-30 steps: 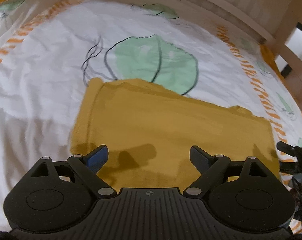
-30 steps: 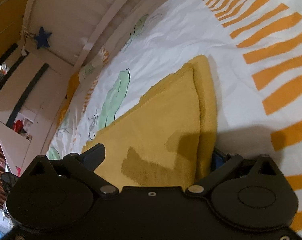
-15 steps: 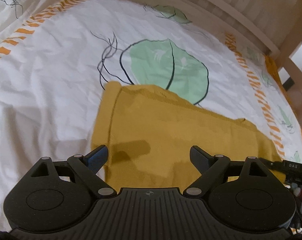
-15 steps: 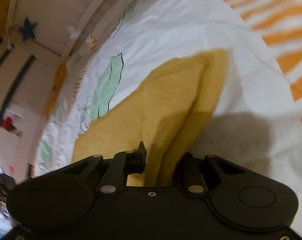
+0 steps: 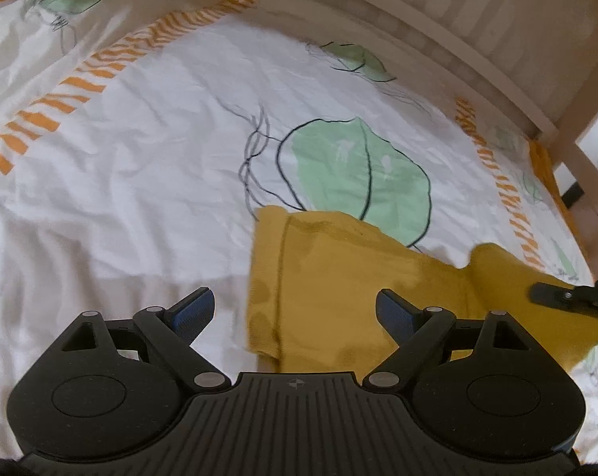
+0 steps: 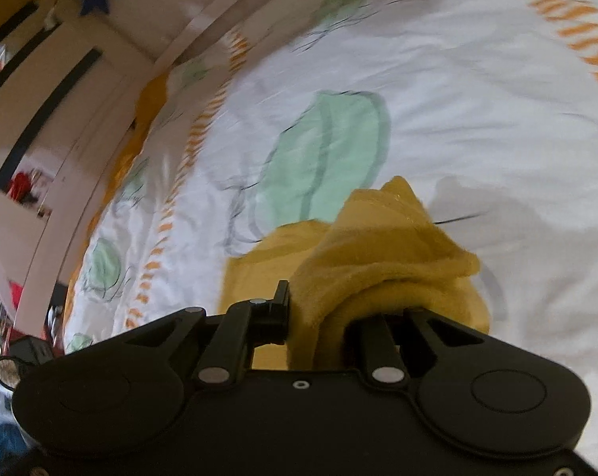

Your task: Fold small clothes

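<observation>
Jaws of the right gripper point(image 6: 322, 313) have just closed on a bunched edge of the mustard-yellow garment point(image 5: 338, 289), lifting it at lower centre. The left gripper point(image 5: 295, 309) stands wide, empty, above the leaf-print bedsheet point(image 5: 140, 182).

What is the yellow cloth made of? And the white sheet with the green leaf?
The yellow garment looks like soft knit, maybe fleece or cotton: matte, fuzzy at the edges, and it bunches thickly where the right gripper pinches it. The bedsheet looks like thin woven cotton: smooth, matte, with fine creases and printed leaves.
</observation>
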A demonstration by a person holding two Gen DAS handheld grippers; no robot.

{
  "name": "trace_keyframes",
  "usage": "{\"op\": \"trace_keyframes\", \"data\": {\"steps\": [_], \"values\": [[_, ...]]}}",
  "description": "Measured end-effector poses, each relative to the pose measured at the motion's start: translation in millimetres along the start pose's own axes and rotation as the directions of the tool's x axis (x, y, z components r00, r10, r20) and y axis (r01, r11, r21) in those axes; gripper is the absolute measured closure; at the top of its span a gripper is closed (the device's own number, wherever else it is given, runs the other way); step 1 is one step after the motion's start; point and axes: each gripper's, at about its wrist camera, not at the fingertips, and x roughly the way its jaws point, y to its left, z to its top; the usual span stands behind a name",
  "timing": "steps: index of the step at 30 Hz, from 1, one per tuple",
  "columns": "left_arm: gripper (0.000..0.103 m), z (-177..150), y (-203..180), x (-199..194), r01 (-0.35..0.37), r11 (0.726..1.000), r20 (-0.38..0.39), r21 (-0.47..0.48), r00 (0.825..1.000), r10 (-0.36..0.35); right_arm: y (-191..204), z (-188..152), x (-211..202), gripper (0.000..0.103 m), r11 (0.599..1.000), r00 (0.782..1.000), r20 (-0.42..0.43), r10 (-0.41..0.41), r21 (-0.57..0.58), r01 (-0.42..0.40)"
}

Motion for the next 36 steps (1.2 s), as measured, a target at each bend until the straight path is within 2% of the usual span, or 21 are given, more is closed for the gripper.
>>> {"op": "trace_keyframes", "data": {"steps": [5, 9, 16, 20, 22, 24, 27, 36], "values": [[0.015, 5.3, 24.4, 1.1, -0.009, 0.997, -0.005, -0.073, 1.0, 0.009, 34.5, -9.8, 49.3, 0.08, 1.0, 0.998, -0.062, 0.005, -0.025, -0.006], [0.015, 8.9, 39.2, 3.6, -0.004, 0.991, -0.016, -0.137, 1.0, 0.002, 52.0, -22.0, 85.6, 0.08, 0.998, 0.993, -0.107, -0.04, -0.06, 0.033], [0.015, 8.7, 43.3, 4.6, 0.014, 0.989, -0.022, -0.145, 1.0, -0.017, 78.8, -36.1, 105.2, 0.08, 0.988, 0.985, -0.155, -0.08, -0.143, 0.057], [0.015, 9.5, 46.5, 4.0, 0.018, 0.988, -0.02, -0.152, 1.0, -0.022, 95.2, -41.8, 117.1, 0.078, 0.973, 0.975, -0.181, -0.131, -0.213, 0.091], [0.015, 10.0, 49.4, 2.3, 0.016, 0.987, -0.012, -0.163, 1.0, -0.018, 99.2, -43.6, 123.3, 0.071, 0.973, 0.971, -0.202, -0.13, -0.215, 0.085], [0.014, 10.3, 53.4, 0.6, 0.01, 0.984, -0.004, -0.179, 1.0, -0.011, 101.9, -45.4, 126.6, 0.055, 0.977, 0.972, -0.207, -0.113, -0.202, 0.071], [0.014, 11.3, 58.7, -2.7, 0.005, 0.979, 0.011, -0.206, 1.0, -0.003, 106.9, -46.2, 128.9, 0.04, 0.983, 0.975, -0.208, -0.077, -0.182, 0.039], [0.014, 14.2, 72.6, -9.5, 0.007, 0.96, 0.038, -0.28, 0.999, 0.004, 119.7, -44.3, 124.0, 0.03, 0.988, 0.983, -0.18, -0.026, -0.156, -0.002]]}}
